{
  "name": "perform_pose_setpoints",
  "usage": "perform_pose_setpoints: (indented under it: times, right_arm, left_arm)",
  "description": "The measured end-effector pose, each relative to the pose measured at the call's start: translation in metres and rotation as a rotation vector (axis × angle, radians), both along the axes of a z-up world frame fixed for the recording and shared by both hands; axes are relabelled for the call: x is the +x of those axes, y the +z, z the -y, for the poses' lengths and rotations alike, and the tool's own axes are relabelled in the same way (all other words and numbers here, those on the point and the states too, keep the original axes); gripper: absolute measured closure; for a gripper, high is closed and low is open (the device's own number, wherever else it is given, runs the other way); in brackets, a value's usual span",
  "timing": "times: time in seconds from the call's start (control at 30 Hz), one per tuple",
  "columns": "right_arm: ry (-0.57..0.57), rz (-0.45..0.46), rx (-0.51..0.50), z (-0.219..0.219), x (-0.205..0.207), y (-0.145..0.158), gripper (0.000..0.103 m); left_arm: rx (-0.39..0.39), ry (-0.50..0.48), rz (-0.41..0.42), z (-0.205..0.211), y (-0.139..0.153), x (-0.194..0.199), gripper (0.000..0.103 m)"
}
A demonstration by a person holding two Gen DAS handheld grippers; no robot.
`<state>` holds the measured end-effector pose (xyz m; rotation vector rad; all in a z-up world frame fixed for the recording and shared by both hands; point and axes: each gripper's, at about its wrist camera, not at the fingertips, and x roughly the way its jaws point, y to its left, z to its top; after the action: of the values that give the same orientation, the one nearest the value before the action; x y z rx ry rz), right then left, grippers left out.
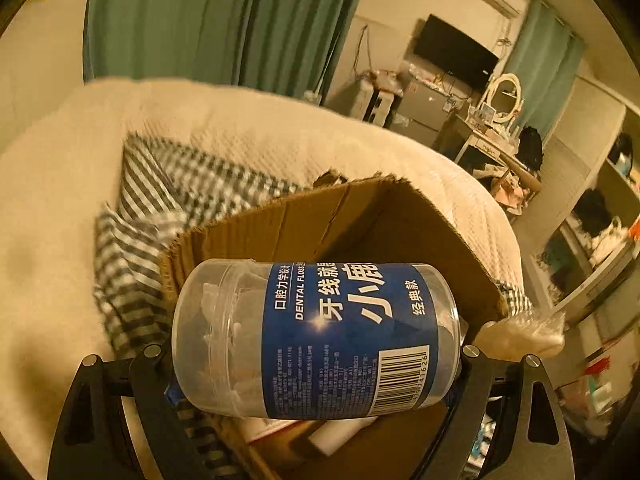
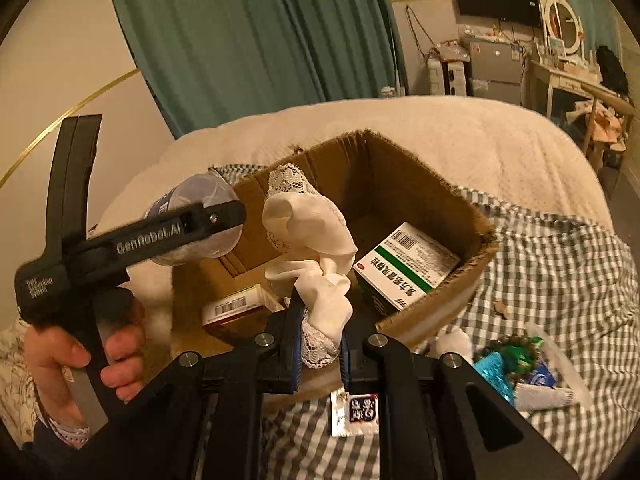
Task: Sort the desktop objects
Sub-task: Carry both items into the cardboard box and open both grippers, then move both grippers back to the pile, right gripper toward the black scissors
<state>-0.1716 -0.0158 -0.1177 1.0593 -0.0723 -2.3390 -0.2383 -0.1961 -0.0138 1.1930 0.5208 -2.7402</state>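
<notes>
Teal curtains [image 2: 248,40] hang behind a bed under a cream quilt [image 2: 460,136], with a grey-checked cloth [image 2: 560,280] spread over it. On that cloth sits one open cardboard box [image 2: 424,184], the landmark for everything else.

Inside the box lie two cartons: a green-striped white medicine box [image 2: 408,268] against its right wall and a red-and-white carton [image 2: 236,310] near its front-left corner.

At the box's left rim, a hand [image 2: 80,360] grips the left gripper [image 1: 316,354], whose fingers are spread wide around one clear dental floss jar [image 1: 316,340] with a blue label, held sideways above the box opening.

At the front edge of the box, the right gripper [image 2: 318,344] is closed narrowly on one white lace-trimmed sock [image 2: 316,248], which stands up crumpled over the box interior.

Just outside the box's front wall, on the checked cloth, lies one small sachet [image 2: 356,412]. To the right of the box's front corner sits a clear bag [image 2: 532,368] of mixed small items; their number cannot be told.
</notes>
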Motion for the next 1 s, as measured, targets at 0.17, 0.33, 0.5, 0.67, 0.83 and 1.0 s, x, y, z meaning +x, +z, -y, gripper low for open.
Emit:
perform_pose_setpoints:
  times: [0.17,0.33,0.5,0.67,0.83,1.0]
  right_arm:
    - [0.031,0.002,-0.019,0.012,-0.003,-0.01,0.084]
    - [0.033,-0.009,-0.034,0.013,0.002,-0.011,0.04]
    - [-0.005,-0.017,-0.031,-0.007,0.015,0.0,0.04]
    - [-0.096,-0.041,-0.014,-0.047,0.037,0.019,0.04]
    - [-0.179,-0.088,-0.006,-0.092,0.071,0.049,0.04]
    - [-0.255,-0.13,0.021,-0.131,0.111,0.069,0.04]
  left_arm:
    - [0.0,-0.033,0.028,-0.005,-0.01,-0.02,0.012]
    - [-0.062,0.004,0.056,-0.004,-0.001,-0.025,0.008]
    - [-0.071,0.02,0.005,-0.001,0.021,-0.012,0.0]
    - [-0.086,0.005,-0.025,-0.016,0.049,0.015,0.0]
    - [-0.064,-0.02,-0.059,-0.044,0.075,0.049,0.0]
    - [-0.075,-0.094,-0.079,-0.086,0.087,0.074,0.0]
